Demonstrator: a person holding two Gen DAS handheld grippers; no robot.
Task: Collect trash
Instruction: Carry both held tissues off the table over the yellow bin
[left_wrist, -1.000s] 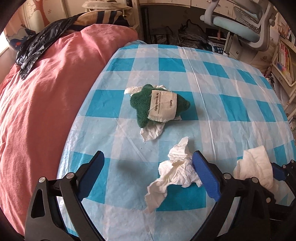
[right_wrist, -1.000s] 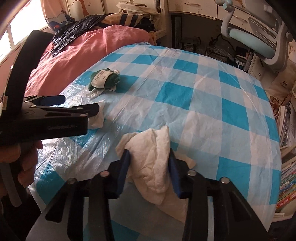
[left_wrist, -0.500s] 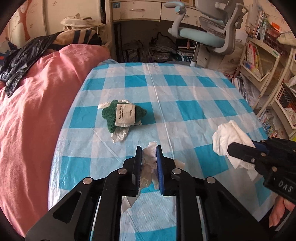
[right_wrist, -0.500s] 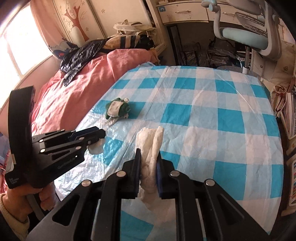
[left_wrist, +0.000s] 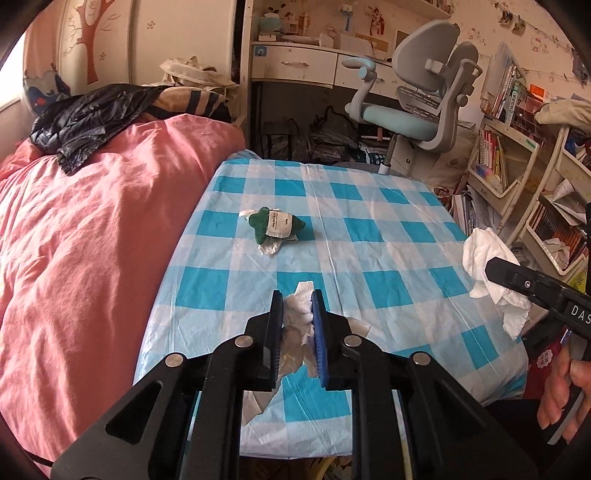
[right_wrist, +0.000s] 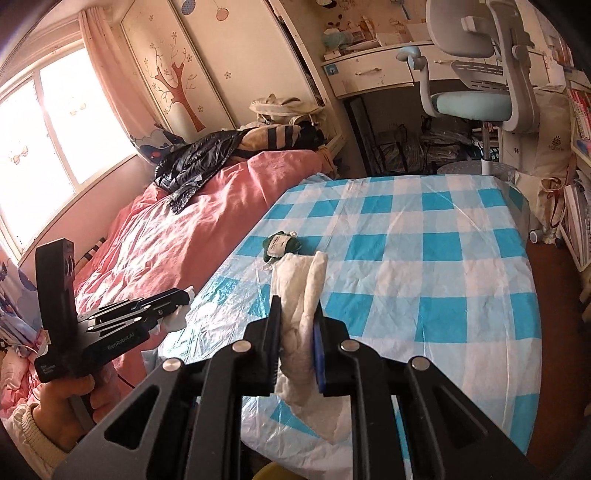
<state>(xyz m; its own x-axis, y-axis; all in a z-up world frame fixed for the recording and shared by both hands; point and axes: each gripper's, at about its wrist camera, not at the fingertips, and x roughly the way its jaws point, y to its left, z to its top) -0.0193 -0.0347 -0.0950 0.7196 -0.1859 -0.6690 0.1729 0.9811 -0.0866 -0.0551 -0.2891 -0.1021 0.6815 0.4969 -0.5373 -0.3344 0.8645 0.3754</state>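
Observation:
My left gripper (left_wrist: 297, 295) is shut on a crumpled white tissue (left_wrist: 298, 317), held up above the near edge of the blue checked table (left_wrist: 373, 236). In the right wrist view my right gripper (right_wrist: 297, 301) is shut on a larger white tissue wad (right_wrist: 301, 291) that hangs down below the pads. That wad (left_wrist: 491, 269) also shows at the right of the left wrist view, clamped in the right gripper. The left gripper (right_wrist: 183, 295) appears at the left of the right wrist view with tissue at its tip. A green plush star (left_wrist: 275, 227) lies on the table over another tissue (left_wrist: 269, 248).
A bed with a pink cover (left_wrist: 92, 229) runs along the table's left side, a black jacket (left_wrist: 85, 118) on it. Behind the table stand a desk (left_wrist: 306, 70) and a grey swivel chair (left_wrist: 417, 99). Bookshelves (left_wrist: 517, 173) line the right. A hand (left_wrist: 565, 384) holds the right gripper.
The left gripper closed on the crumpled tissue and lifted it. The right gripper tightened on its wad. Both have risen and drawn back from the table, so more of the room shows.

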